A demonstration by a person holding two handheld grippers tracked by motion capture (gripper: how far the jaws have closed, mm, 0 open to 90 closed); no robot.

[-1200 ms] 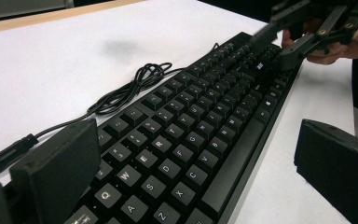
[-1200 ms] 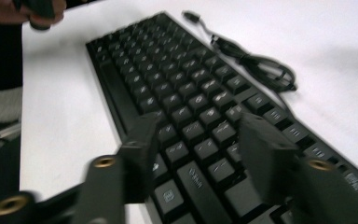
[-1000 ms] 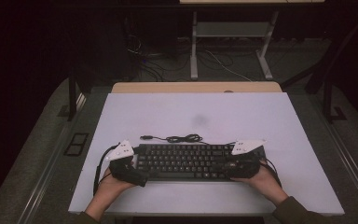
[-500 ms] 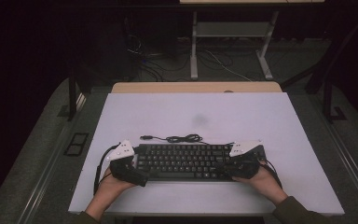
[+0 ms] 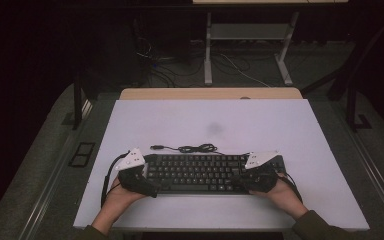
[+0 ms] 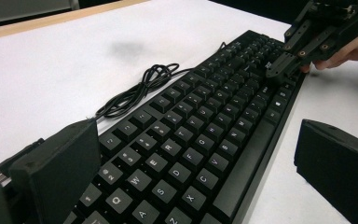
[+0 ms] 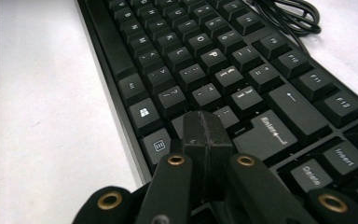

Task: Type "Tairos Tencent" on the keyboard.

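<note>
Black keyboard [image 5: 200, 173] lies between both tongs.

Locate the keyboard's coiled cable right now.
In the high view the coiled cable lies on the white table just behind the black keyboard, left of its middle, between the two grippers and touched by neither.

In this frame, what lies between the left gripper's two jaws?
The left end of the keyboard: in the left gripper view the left gripper has its jaws wide apart, one on each side of the key rows, neither visibly pressing on it.
</note>
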